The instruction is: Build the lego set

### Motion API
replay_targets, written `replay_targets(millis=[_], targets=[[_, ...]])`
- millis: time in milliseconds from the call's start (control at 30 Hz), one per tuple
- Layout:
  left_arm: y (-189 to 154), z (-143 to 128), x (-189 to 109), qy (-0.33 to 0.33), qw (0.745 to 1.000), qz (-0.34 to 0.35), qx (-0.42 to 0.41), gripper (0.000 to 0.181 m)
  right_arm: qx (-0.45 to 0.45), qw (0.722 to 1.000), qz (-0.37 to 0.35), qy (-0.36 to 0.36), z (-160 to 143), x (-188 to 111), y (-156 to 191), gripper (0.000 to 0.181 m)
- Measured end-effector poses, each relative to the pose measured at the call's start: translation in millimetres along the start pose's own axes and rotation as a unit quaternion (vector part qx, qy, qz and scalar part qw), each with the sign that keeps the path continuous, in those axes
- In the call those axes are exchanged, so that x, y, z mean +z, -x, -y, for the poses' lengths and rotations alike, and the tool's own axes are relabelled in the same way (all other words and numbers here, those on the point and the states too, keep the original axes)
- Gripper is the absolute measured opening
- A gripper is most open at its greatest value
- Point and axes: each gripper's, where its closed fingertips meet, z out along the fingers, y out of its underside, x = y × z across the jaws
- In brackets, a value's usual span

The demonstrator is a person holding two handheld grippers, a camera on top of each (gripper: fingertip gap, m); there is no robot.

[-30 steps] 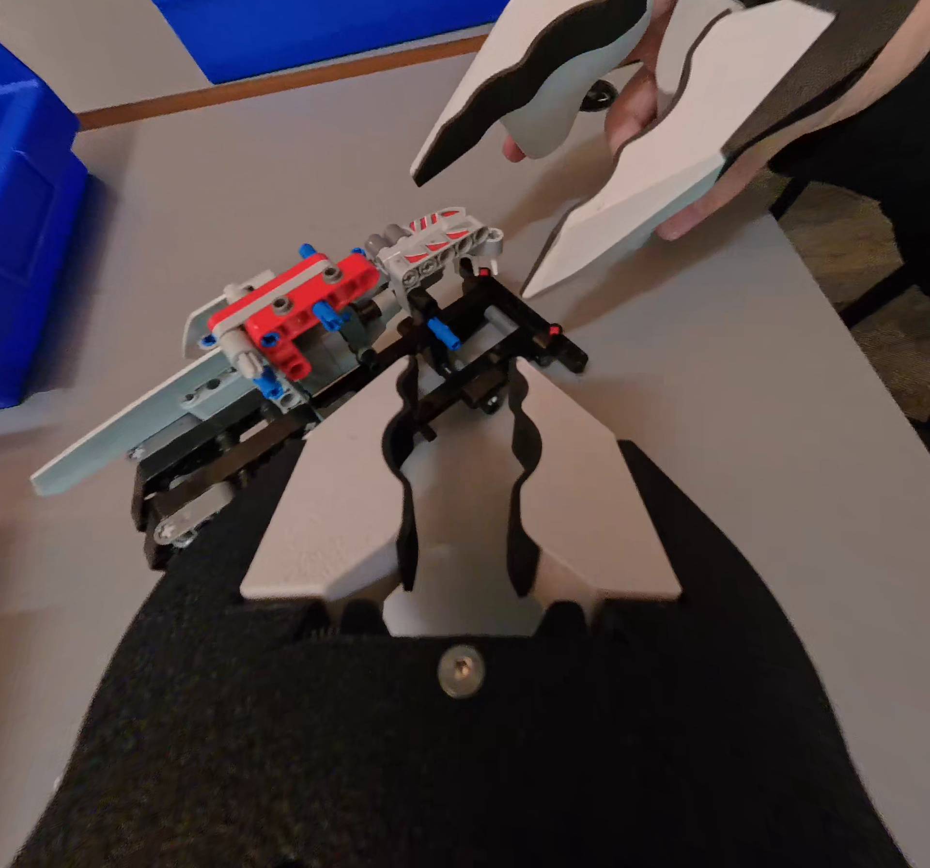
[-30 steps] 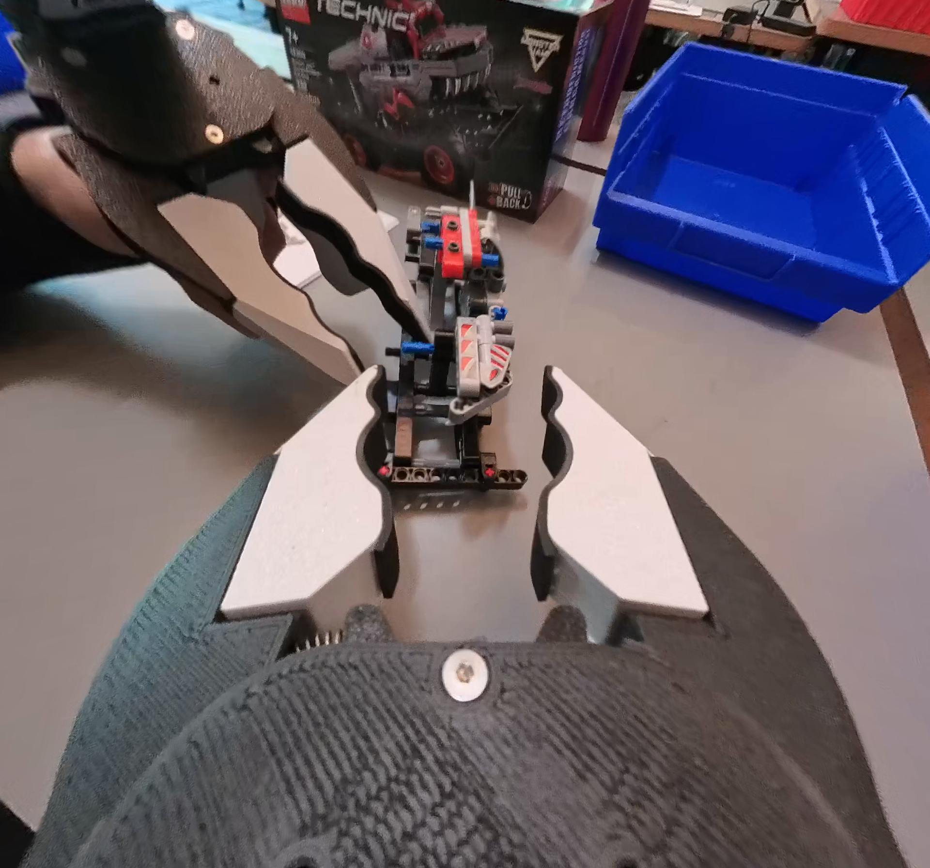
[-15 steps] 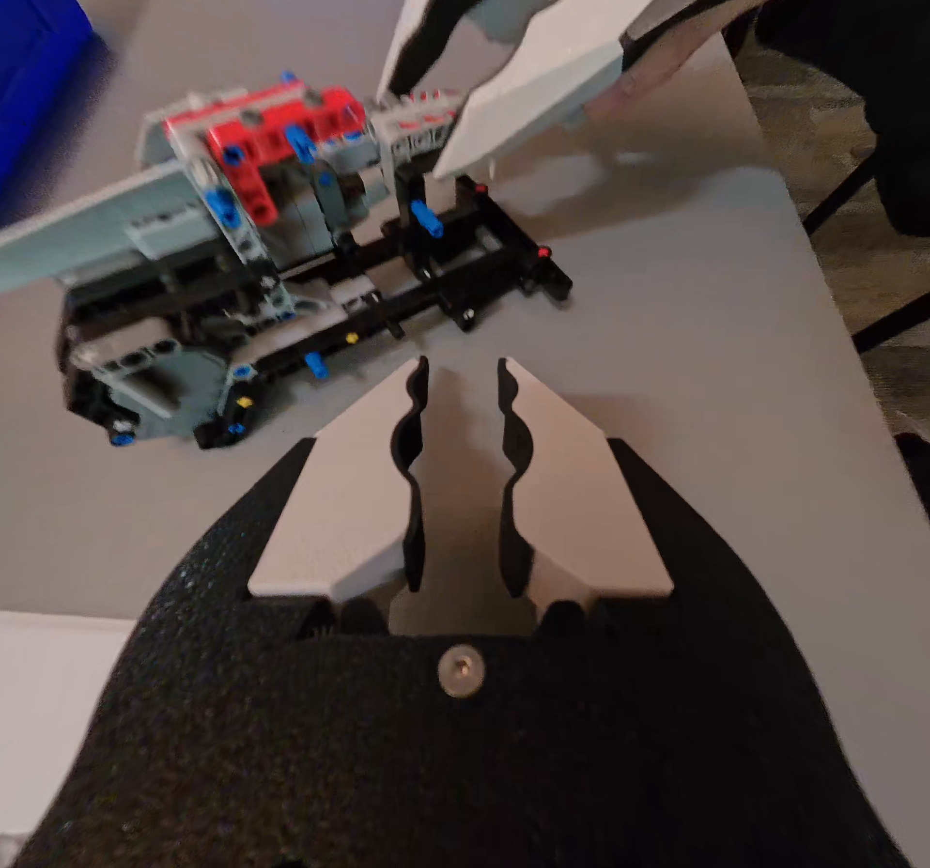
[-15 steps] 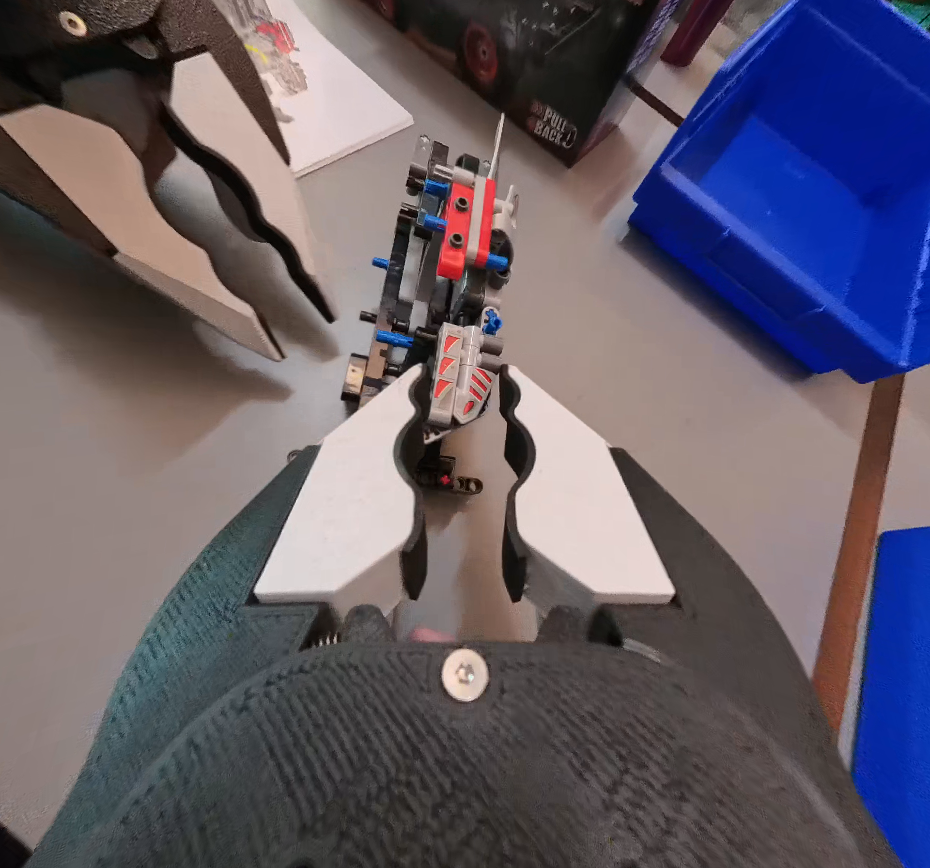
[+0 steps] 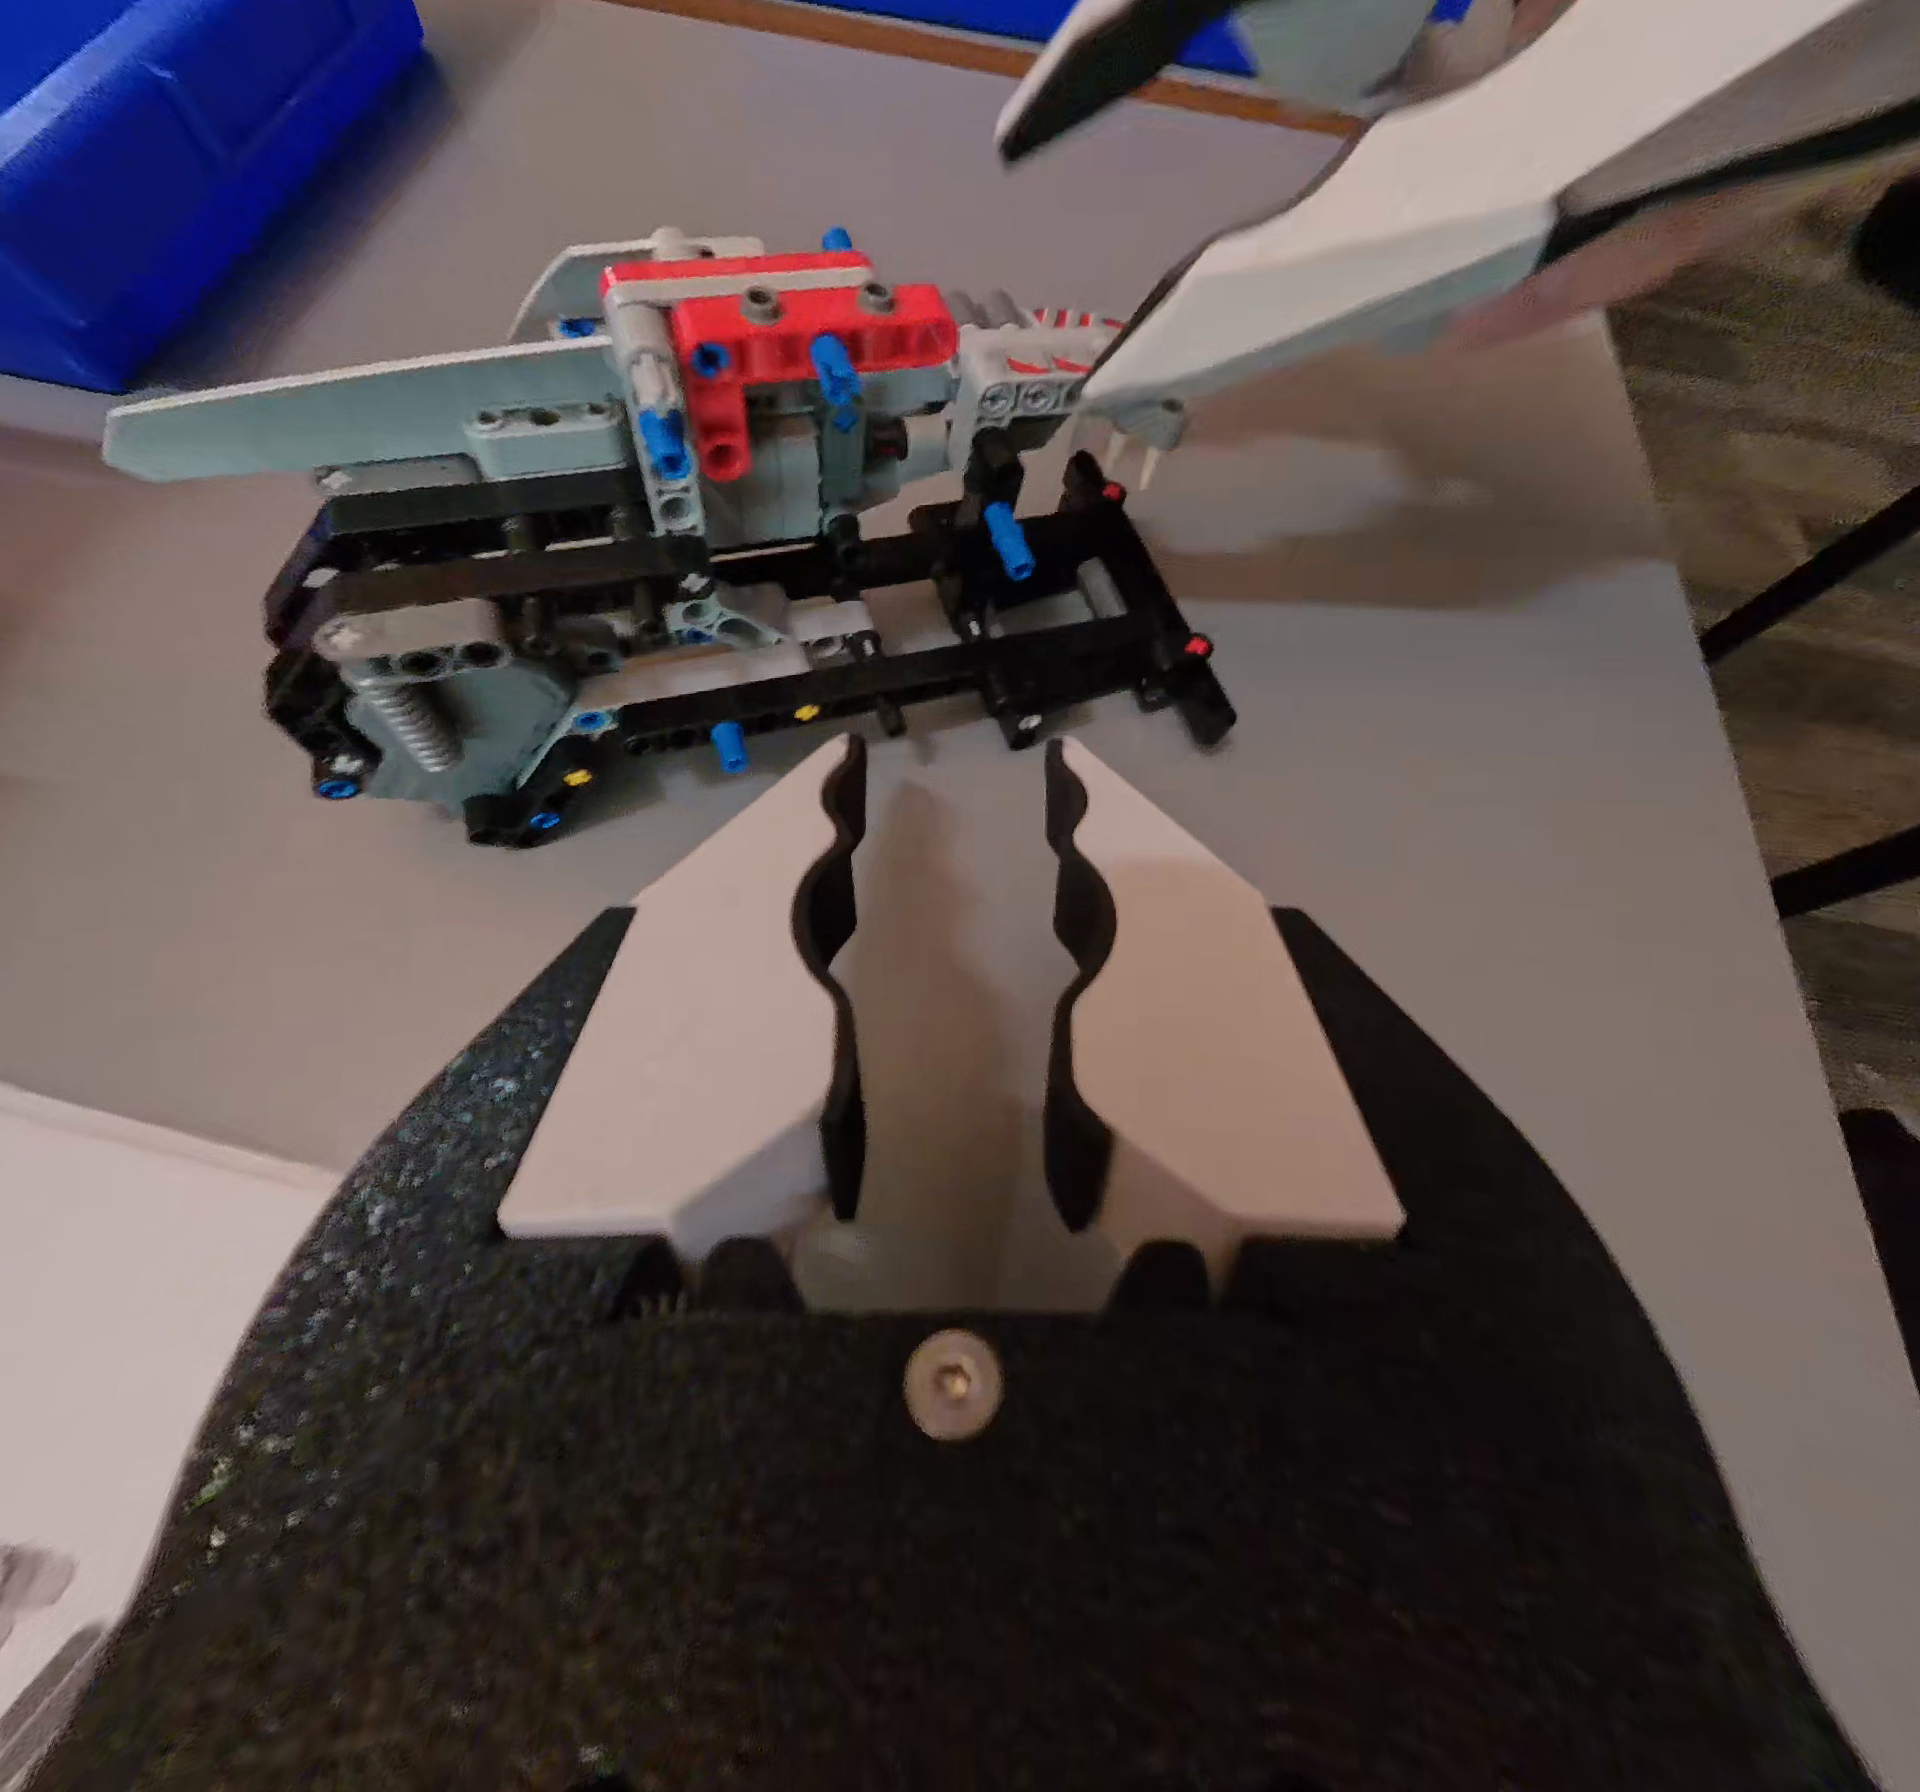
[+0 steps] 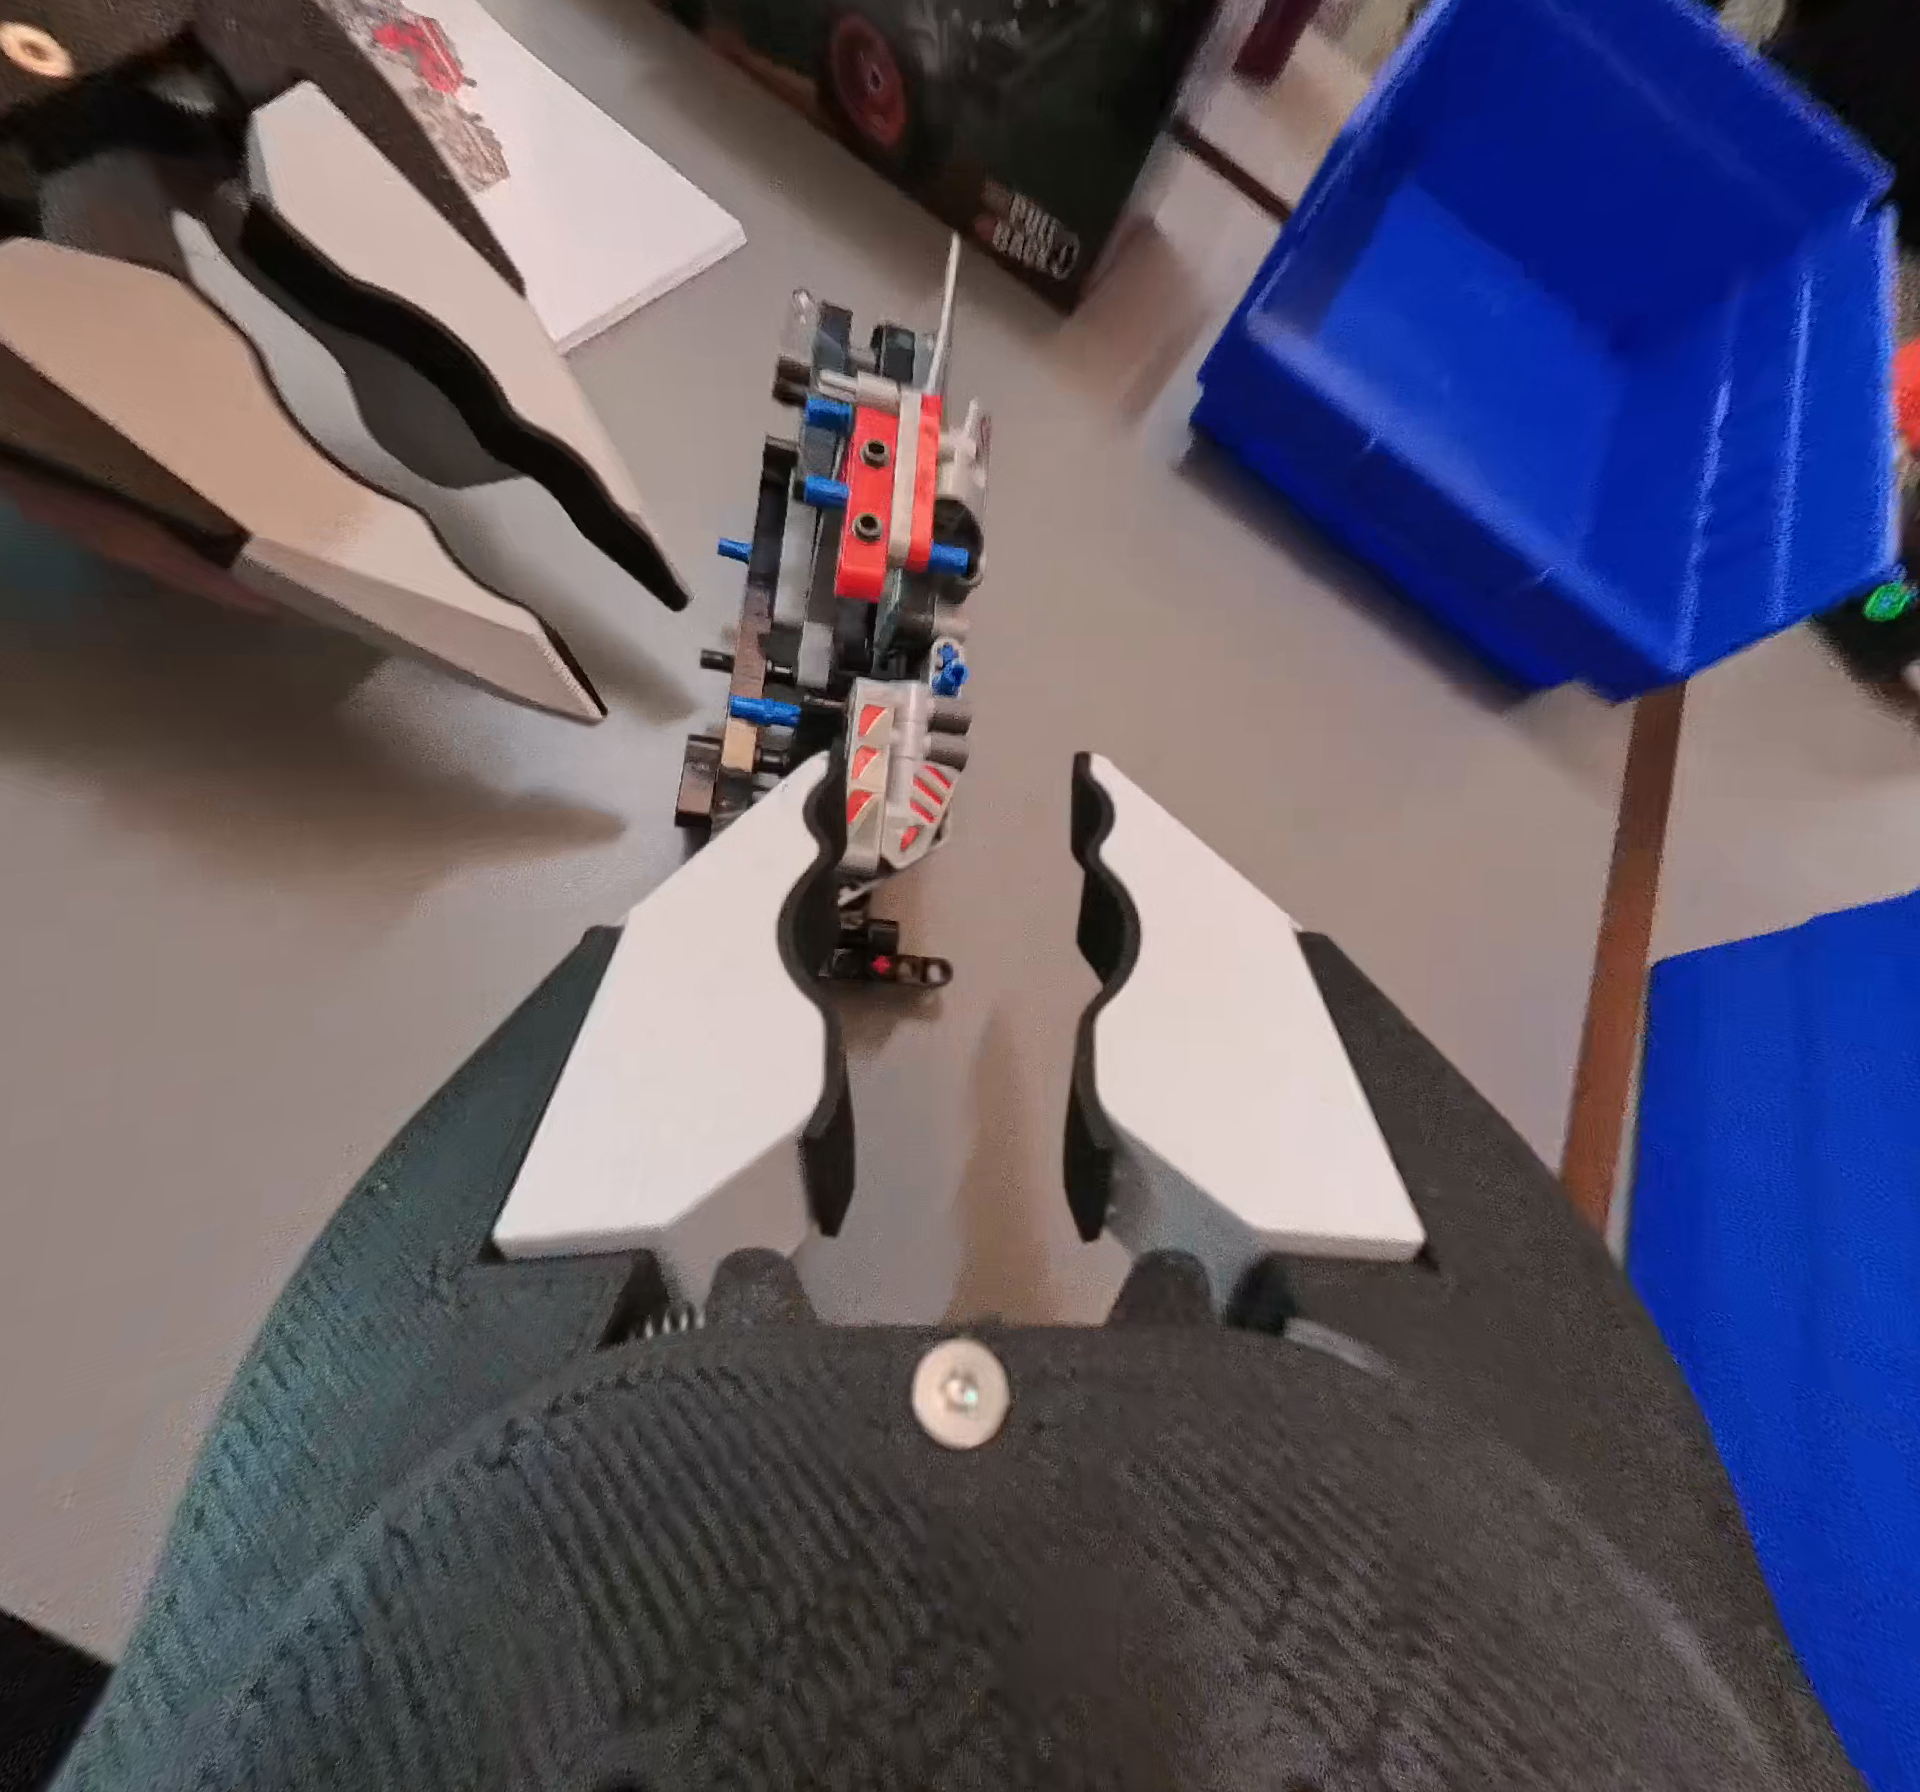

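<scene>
- The lego model (image 5: pixel 717 537) sits mid-tabletop (image 5: pixel 1403 911), near the tabletop's right edge.
- Left gripper (image 5: pixel 951 755) spread, empty, just short of the model.
- Right gripper (image 6: pixel 951 771) spread around its striped nose.
- Blue bin (image 6: pixel 1579 308) stands well apart.

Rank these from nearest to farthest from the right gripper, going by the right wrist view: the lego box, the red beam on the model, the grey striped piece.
From the right gripper:
1. Grey striped piece, between its open fingers, by the left one.
2. Red beam, farther along the model, straight ahead.
3. Lego box, at the table's far side, beyond the model.
</scene>
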Motion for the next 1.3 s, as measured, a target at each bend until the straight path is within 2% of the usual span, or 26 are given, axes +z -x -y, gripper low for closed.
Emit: replay_targets(millis=[67,133,233,267,300,333,400,500,567,700,833,967,1067,1200,1300], targets=[[10,-2,-5,0.005,1.000,0.016,-0.001,0.032,-0.007,0.999,0.027,-0.019,12,-4,1,0.045],[16,-7,-5,0.024,0.999,0.009,-0.024,0.034,-0.005,0.999,0.052,-0.006,16,-1,6,0.055],[10,-14,0,0.043,0.996,-0.039,-0.074,0.036,-0.058,0.993,0.069,0.081,-5,12,18,0.062],[7,-15,3,0.045,0.994,-0.052,-0.088,0.036,-0.083,0.989,0.060,0.107,-12,15,19,0.056],[5,-17,5,0.049,0.992,-0.062,-0.098,0.036,-0.106,0.987,0.035,0.118,-14,18,15,0.038],[3,-18,7,0.054,0.991,-0.070,-0.101,0.037,-0.121,0.986,0.010,0.117,-13,21,11,0.029],[4,-15,10,0.049,0.990,-0.075,-0.106,0.038,-0.111,0.987,-0.005,0.115,-11,24,10,0.028],[9,-6,15,0.031,0.987,-0.085,-0.131,0.040,-0.049,0.994,-0.006,0.100,-10,23,12,0.026],[10,2,20,0.014,0.982,-0.103,-0.160,0.039,0.042,0.996,-0.017,0.083,-11,21,7,0.027],[13,25,26,-0.033,0.973,-0.121,-0.195,0.037,0.252,0.966,-0.018,0.048,-23,16,-4,0.026],[9,40,28,-0.043,0.980,-0.124,-0.151,0.031,0.386,0.922,-0.012,0.017,-39,5,-3,0.026],[0,55,25,-0.061,0.987,-0.126,-0.077,0.022,0.433,0.900,-0.020,-0.044,-41,-5,7,0.027],[2,55,26,-0.042,0.993,-0.109,-0.032,0.019,0.434,0.898,-0.012,-0.065,-39,-11,23,0.028],[-18,49,28,-0.028,0.985,-0.166,0.030,0.012,0.440,0.894,0.007,-0.080,-41,-22,39,0.029],[-25,42,32,-0.020,0.981,-0.179,0.067,0.008,0.445,0.892,0.032,-0.071,-50,-26,51,0.031]])
